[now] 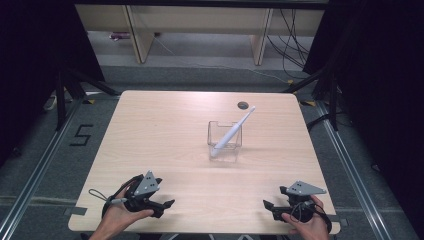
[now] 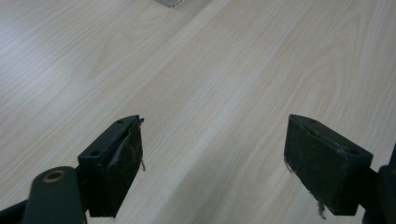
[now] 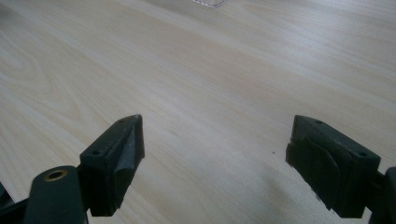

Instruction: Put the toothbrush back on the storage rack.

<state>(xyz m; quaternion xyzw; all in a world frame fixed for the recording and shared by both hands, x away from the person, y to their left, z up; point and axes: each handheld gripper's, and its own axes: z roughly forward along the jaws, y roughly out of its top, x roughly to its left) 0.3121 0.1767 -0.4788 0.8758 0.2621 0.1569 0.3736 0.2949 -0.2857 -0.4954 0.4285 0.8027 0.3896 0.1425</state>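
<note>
Both grippers, left (image 1: 167, 204) and right (image 1: 266, 205), rest jaws spread near the table's (image 1: 165, 130) front edge.

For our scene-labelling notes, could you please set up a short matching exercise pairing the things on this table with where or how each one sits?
Things:
1. white pen
2. clear box
3. left gripper
4. right gripper

Places or states:
A. open, at the table's near right edge
B. leaning tilted, upper end sticking out over the rim
C. open, at the table's near left edge
D. standing near the table's middle

Pairs: 1-B, 2-D, 3-C, 4-A
</note>
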